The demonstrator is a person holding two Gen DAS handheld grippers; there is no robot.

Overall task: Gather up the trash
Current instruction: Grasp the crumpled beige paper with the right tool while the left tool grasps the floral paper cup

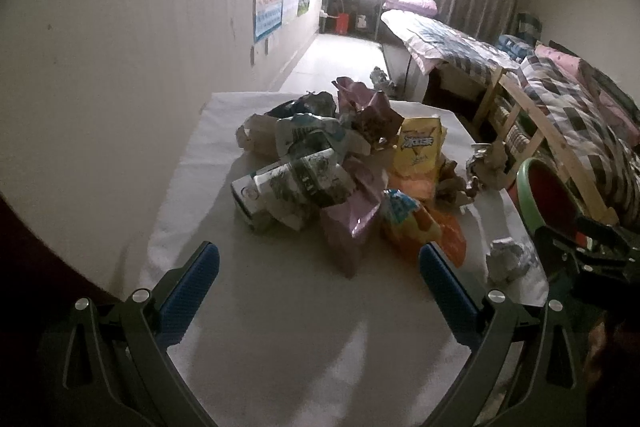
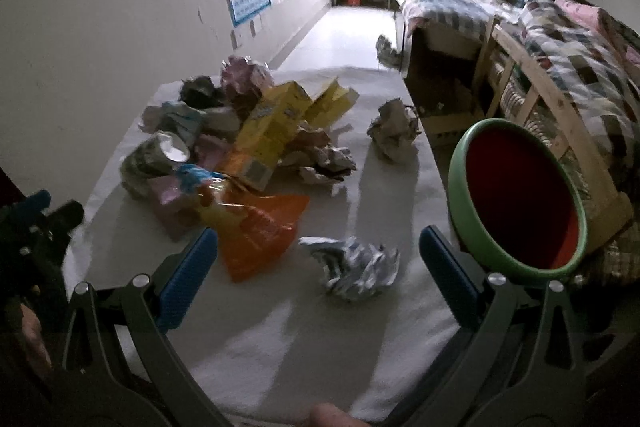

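A heap of crumpled wrappers and cartons (image 1: 328,167) lies in the middle of the white table (image 1: 280,327). My left gripper (image 1: 319,263) is open just short of a pink packet (image 1: 352,223), with nothing between its fingers. In the right wrist view the heap (image 2: 240,139) sits at the left, with an orange bag (image 2: 260,231) at its near side. A silver crumpled wrapper (image 2: 356,265) lies between the blue pads of my open right gripper (image 2: 319,251). A grey paper ball (image 2: 394,135) lies alone further back. The green-rimmed red bin (image 2: 516,199) stands off the table's right edge.
A bare wall runs along the table's left side. Beds with checked quilts (image 2: 560,39) and a wooden frame (image 2: 532,95) stand close to the right. The floor aisle (image 2: 344,31) leads to a shelf at the far end. The left gripper's body (image 2: 32,235) shows at the left edge.
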